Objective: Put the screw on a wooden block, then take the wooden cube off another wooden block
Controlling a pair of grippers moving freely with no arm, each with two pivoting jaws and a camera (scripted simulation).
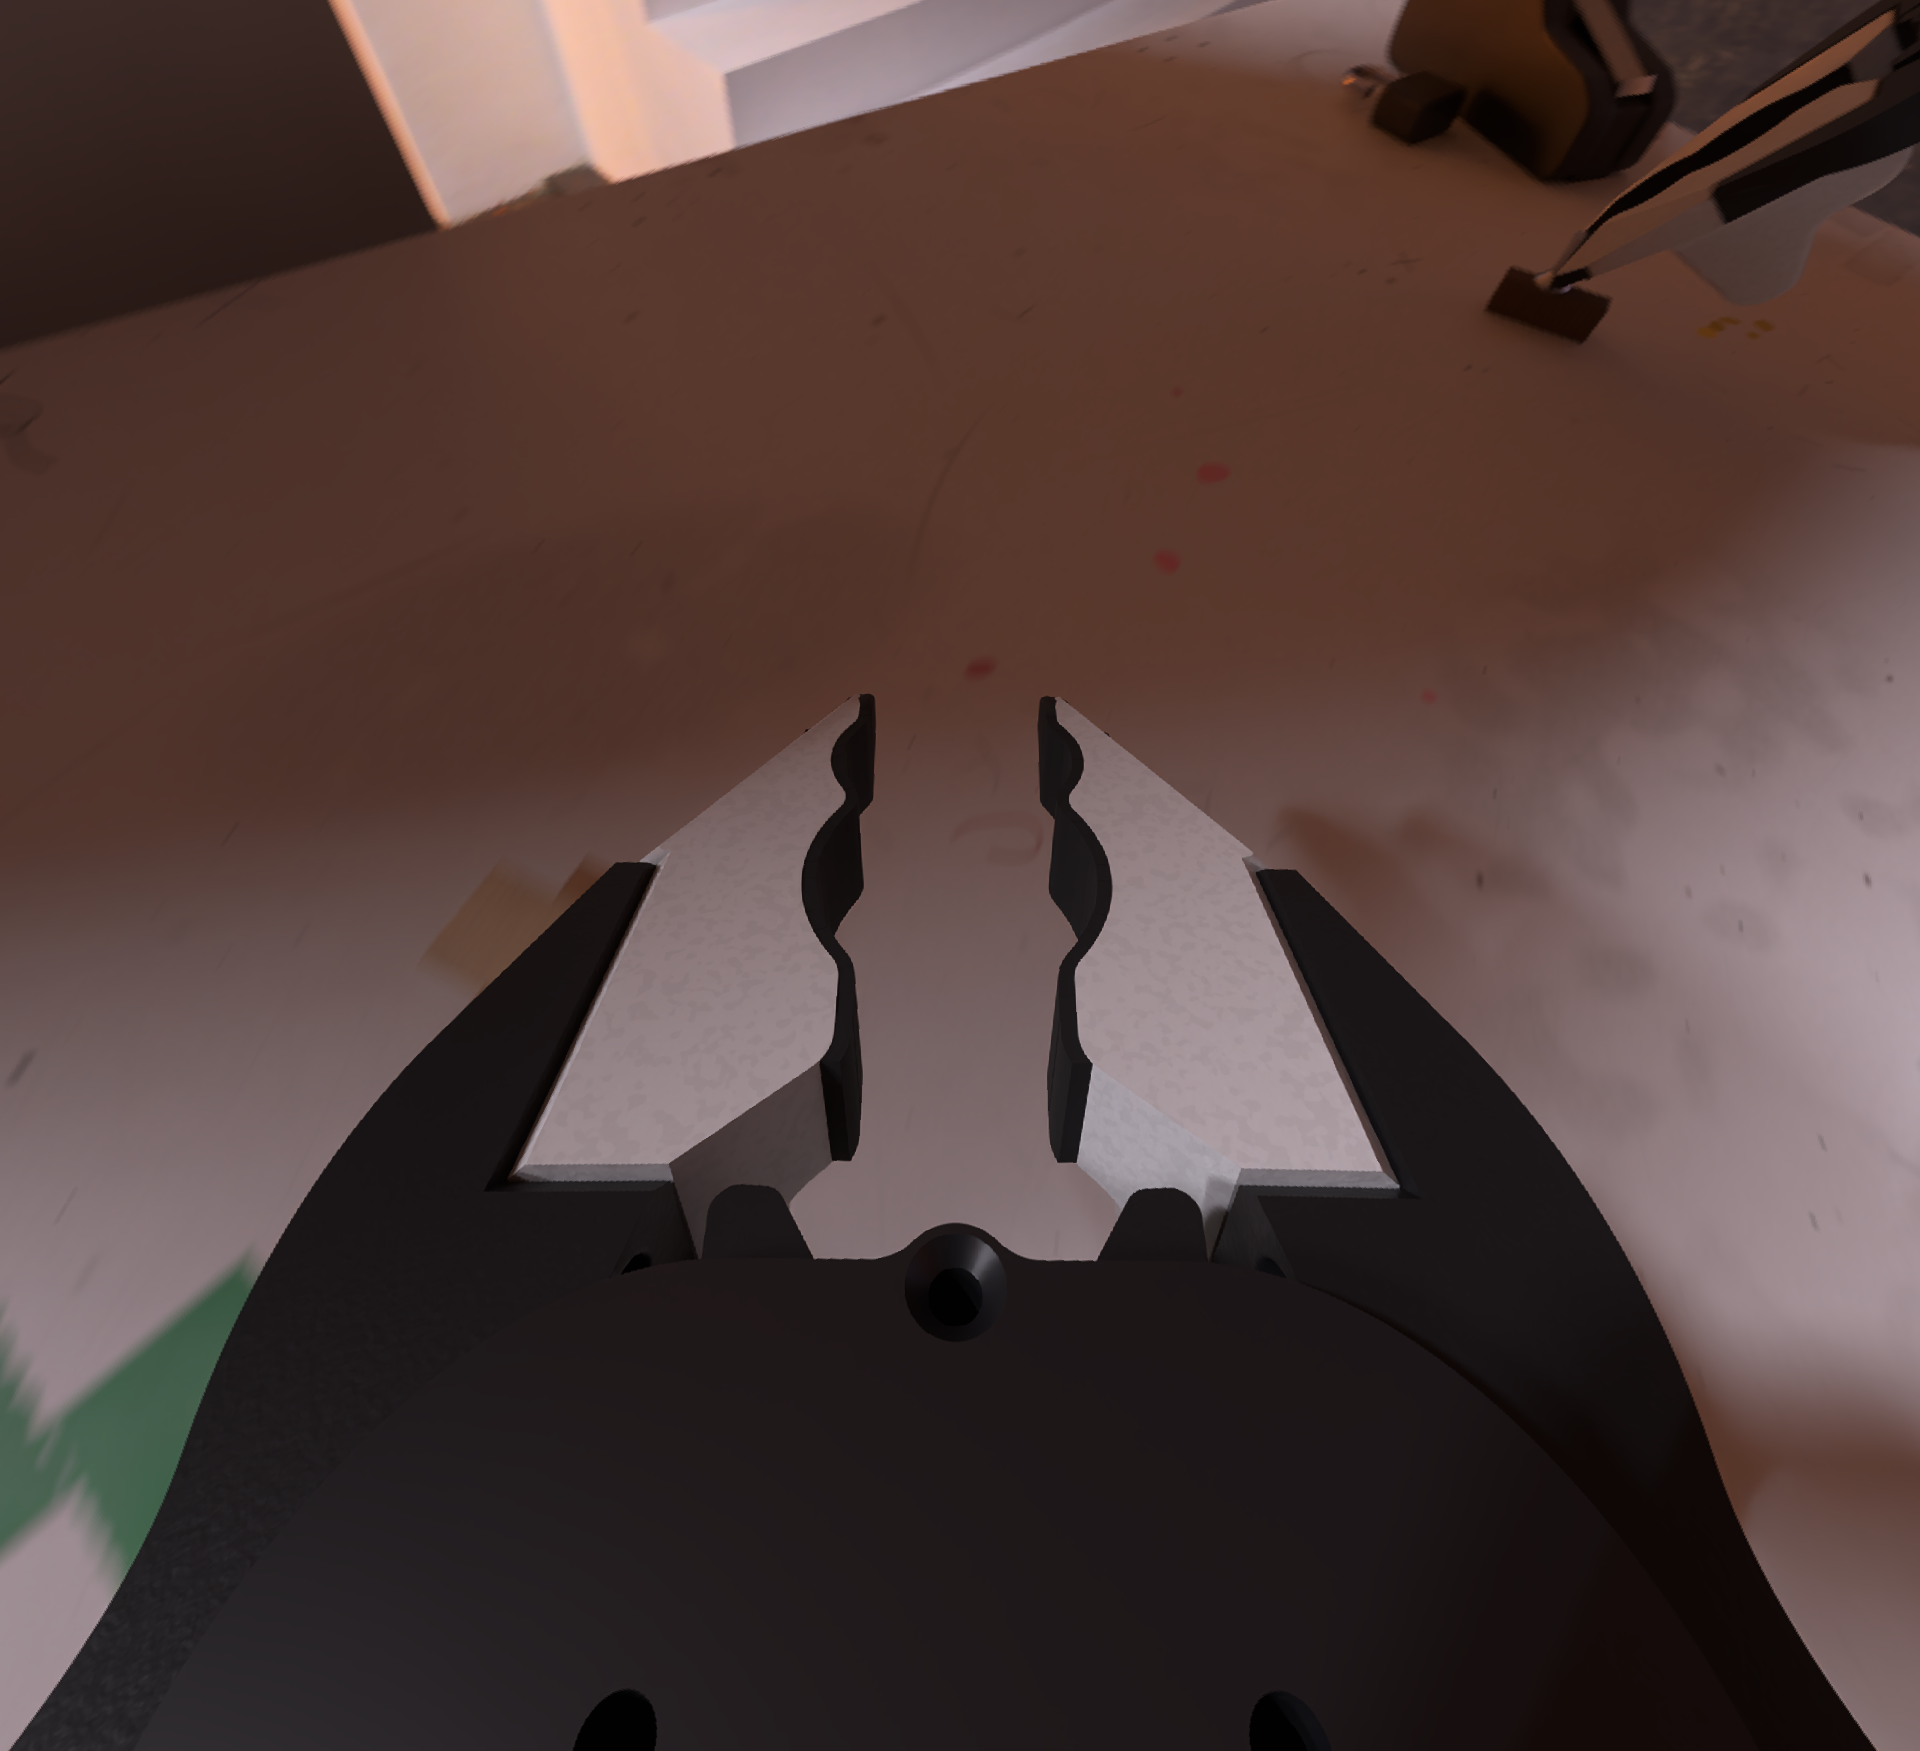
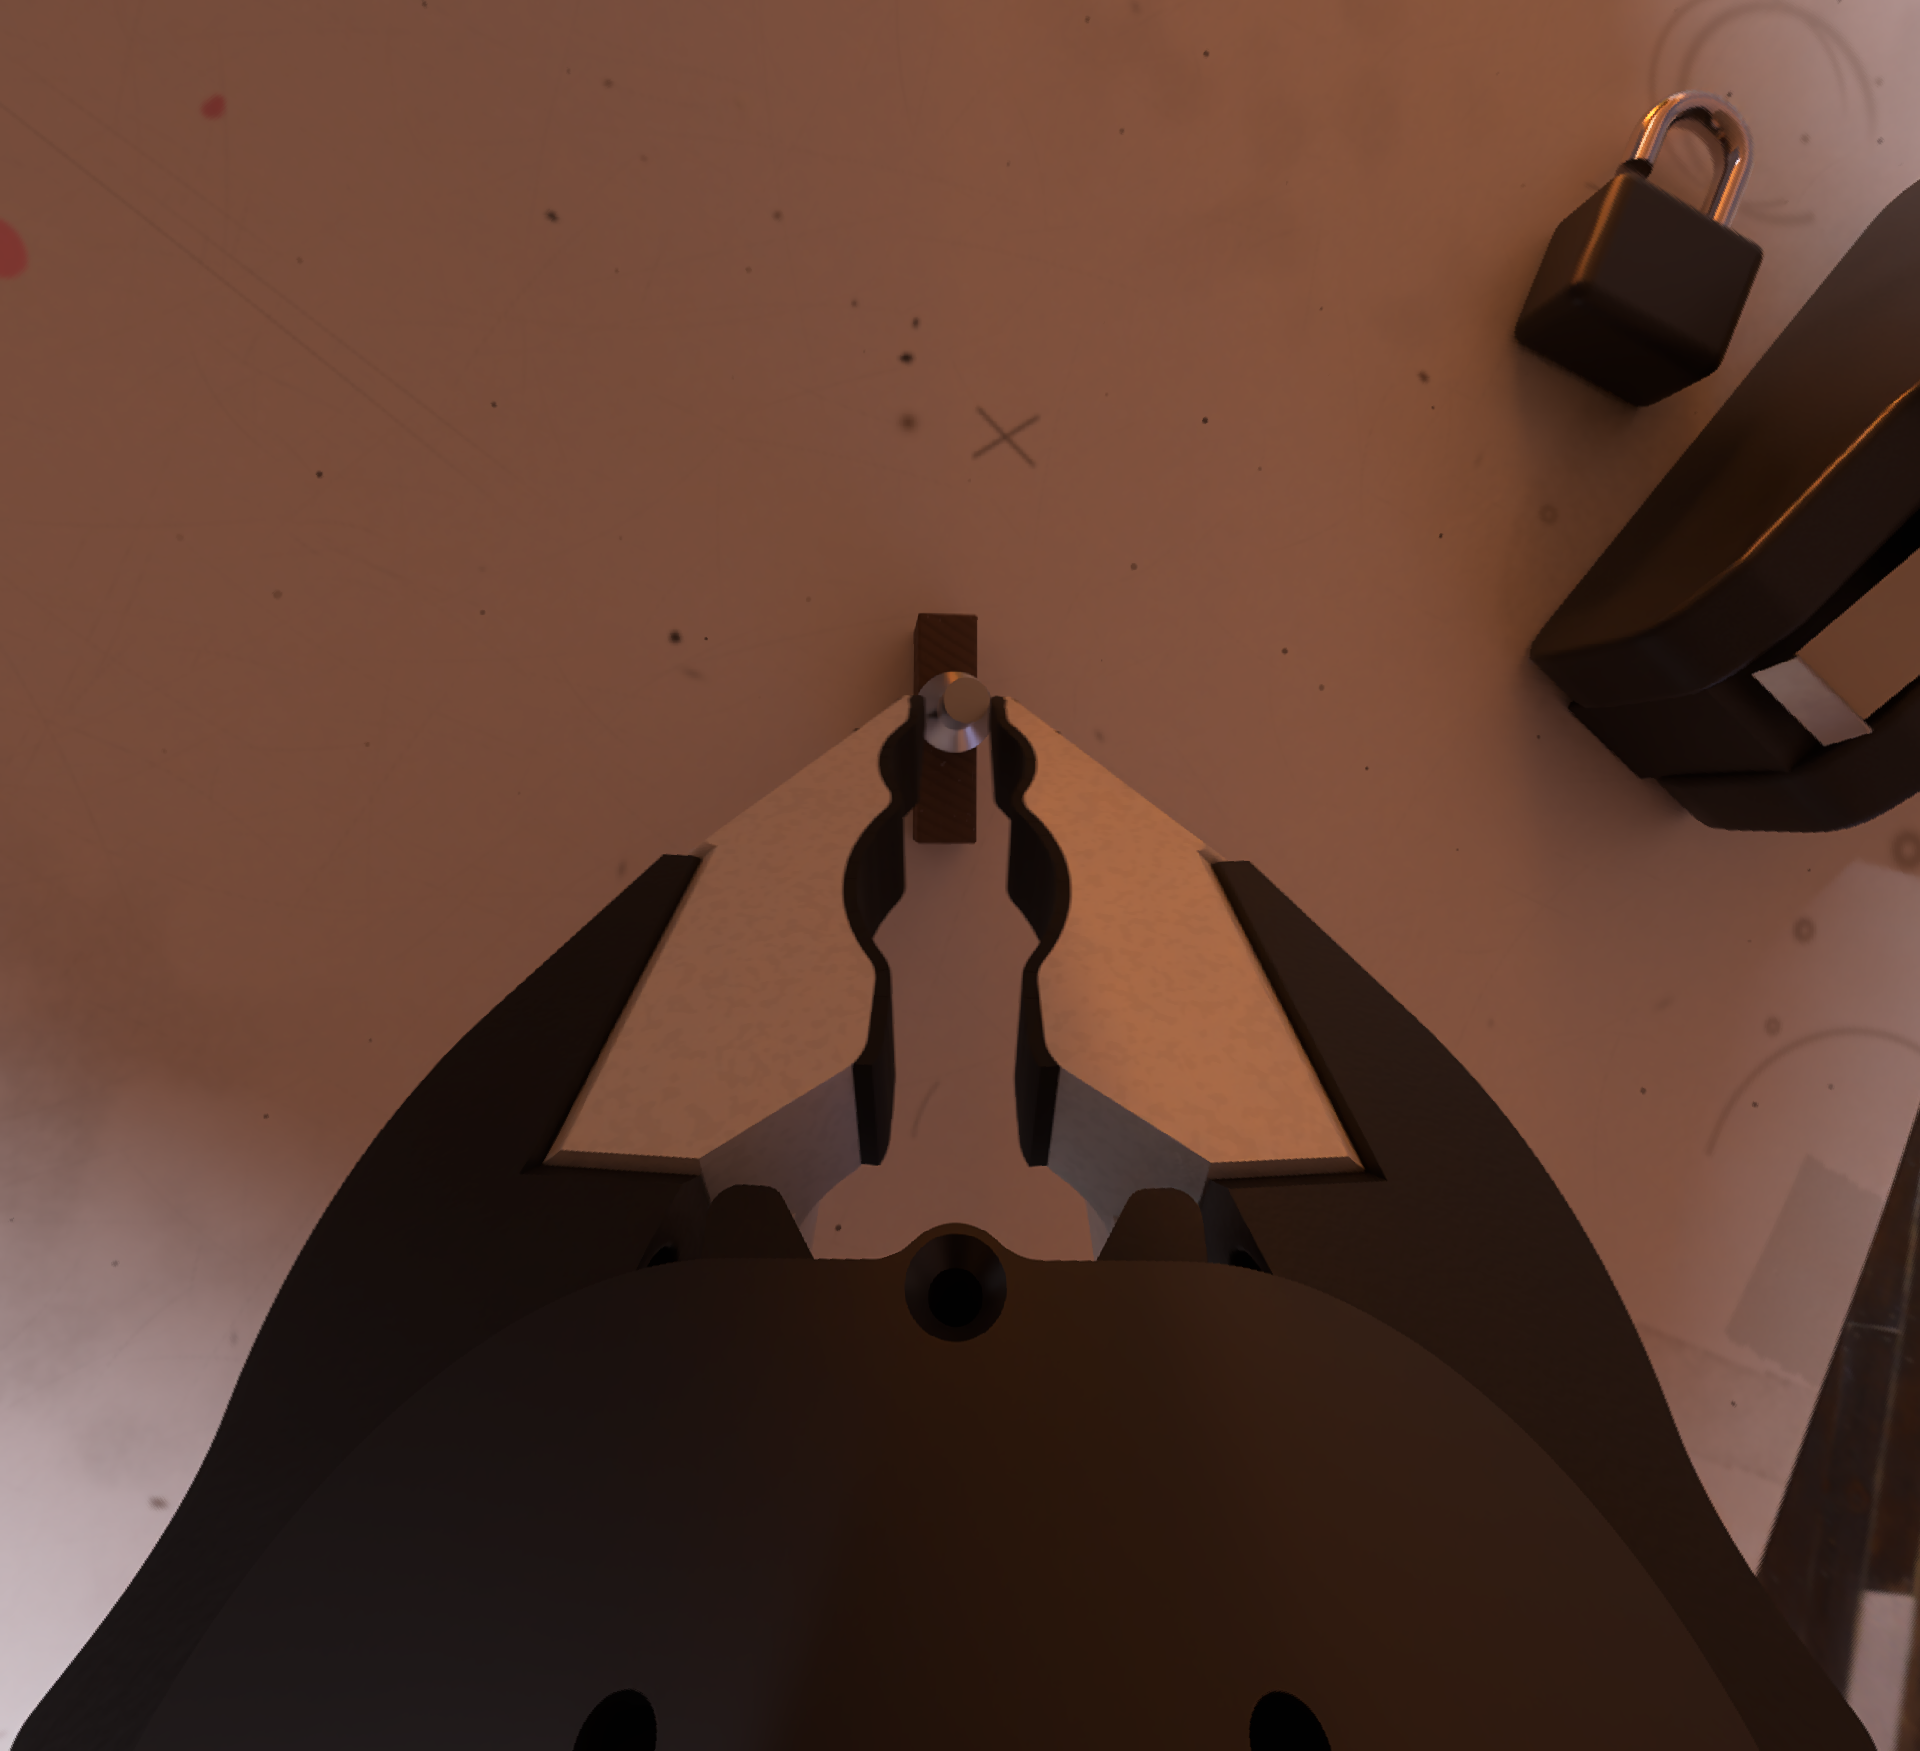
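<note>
While the right tongs [image 2: 956,714] pinch the screw [image 2: 957,712] over a wooden block [image 2: 945,802], placement nears completion.
Left tongs [image 1: 956,714] hang part-open, empty; no wooden cube is identifiable near the block.

Dim, warm orange light — soft shadows, blurred edges, wide-angle bending.

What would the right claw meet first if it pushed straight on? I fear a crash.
Likely the thin dark wooden block just beyond the small silver screw held by the right claw; depth unclear.

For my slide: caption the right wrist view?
Right tongs grip a screw above a wooden block; padlock nearby.
</note>
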